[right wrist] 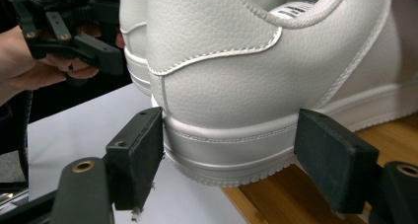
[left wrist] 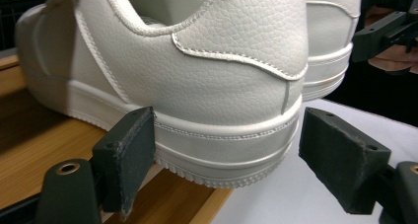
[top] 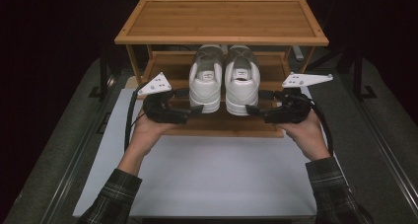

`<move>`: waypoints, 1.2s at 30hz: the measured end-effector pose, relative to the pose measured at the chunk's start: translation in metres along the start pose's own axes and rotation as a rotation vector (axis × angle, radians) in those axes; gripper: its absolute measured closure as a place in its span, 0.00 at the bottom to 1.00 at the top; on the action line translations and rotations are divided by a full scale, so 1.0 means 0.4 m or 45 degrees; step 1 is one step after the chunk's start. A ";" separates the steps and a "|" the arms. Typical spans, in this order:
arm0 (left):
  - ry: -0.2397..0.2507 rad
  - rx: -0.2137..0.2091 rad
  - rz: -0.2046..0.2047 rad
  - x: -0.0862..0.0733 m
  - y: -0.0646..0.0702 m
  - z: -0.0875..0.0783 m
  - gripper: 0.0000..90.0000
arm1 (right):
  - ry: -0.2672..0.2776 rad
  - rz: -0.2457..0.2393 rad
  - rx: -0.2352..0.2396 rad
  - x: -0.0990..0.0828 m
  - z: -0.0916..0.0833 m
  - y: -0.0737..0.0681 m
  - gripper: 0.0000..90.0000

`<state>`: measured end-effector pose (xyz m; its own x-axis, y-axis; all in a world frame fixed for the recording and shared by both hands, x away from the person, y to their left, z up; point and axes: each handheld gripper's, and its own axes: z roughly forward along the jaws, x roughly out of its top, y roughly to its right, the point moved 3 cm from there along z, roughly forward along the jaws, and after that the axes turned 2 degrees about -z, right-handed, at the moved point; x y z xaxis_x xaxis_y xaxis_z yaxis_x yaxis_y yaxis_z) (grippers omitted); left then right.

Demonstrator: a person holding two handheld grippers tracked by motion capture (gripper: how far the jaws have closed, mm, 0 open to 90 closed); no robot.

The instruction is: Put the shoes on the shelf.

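Two white shoes (top: pixel 224 78) sat side by side on the wooden rack's (top: pixel 222 19) lower shelf, heels overhanging its front edge. Left gripper (top: pixel 193 110) bracketed left shoe's (left wrist: pixel 197 81) heel, jaws apart, one pad touching. Right gripper (top: pixel 252 110) likewise around right shoe's (right wrist: pixel 276 71) heel.
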<state>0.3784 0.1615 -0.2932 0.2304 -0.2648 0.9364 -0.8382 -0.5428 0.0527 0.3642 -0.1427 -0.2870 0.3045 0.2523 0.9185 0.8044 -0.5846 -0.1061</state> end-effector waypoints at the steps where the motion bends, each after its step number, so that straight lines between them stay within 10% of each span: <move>1: -0.005 0.004 0.009 0.001 0.003 0.005 0.23 | 0.000 -0.001 0.002 0.002 0.004 -0.003 0.32; 22: -0.113 0.062 0.006 -0.064 -0.024 -0.125 0.19 | -0.079 0.018 -0.090 -0.056 -0.065 0.018 0.22; 36: -0.216 0.161 -0.014 -0.206 -0.014 -0.240 0.17 | -0.174 0.074 -0.200 -0.184 -0.134 0.021 0.15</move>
<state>0.3165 0.2627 -0.3375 0.3280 -0.3828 0.8636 -0.7689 -0.6393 0.0087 0.3211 -0.2075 -0.3350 0.4230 0.3107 0.8512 0.6972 -0.7116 -0.0868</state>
